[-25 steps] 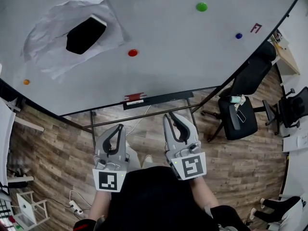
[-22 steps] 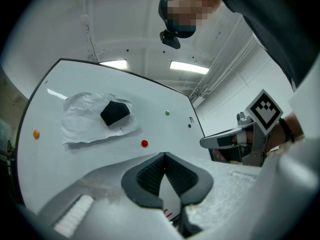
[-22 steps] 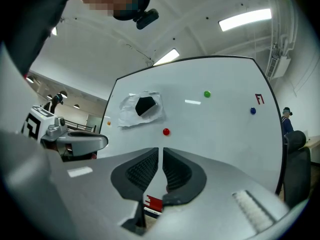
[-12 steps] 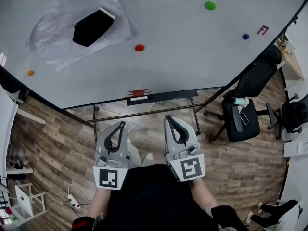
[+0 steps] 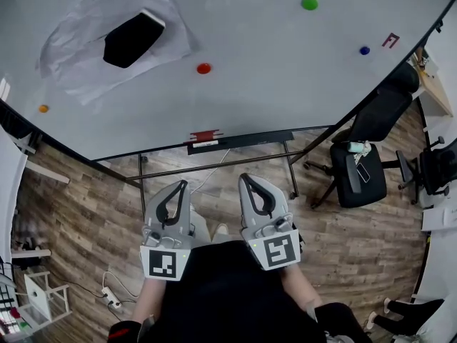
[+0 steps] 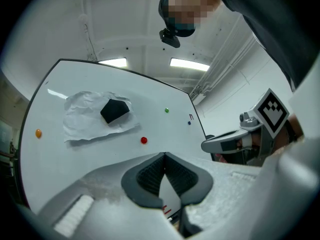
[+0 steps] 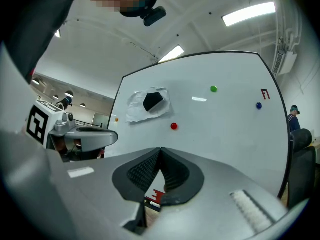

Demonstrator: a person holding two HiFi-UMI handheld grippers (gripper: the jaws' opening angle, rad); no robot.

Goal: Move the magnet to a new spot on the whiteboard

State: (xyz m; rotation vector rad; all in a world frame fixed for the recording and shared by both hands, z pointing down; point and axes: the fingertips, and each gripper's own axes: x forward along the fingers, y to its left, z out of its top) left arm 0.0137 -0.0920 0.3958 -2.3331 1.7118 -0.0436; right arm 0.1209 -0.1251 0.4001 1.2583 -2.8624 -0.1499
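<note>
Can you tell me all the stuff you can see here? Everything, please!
whiteboard: one, white, fills the top of the head view
paper: one crumpled sheet, white, upper left of the whiteboard
eraser: one, black, on the paper
red magnet: one, middle of the whiteboard
green magnet: one, near the top edge
blue magnet: one, right side
orange magnet: one, left edge
chairs: two, black, on the floor at right
floor: brown wood, below the whiteboard
left gripper: one, grey, shut, empty
right gripper: one, grey, shut, empty
</note>
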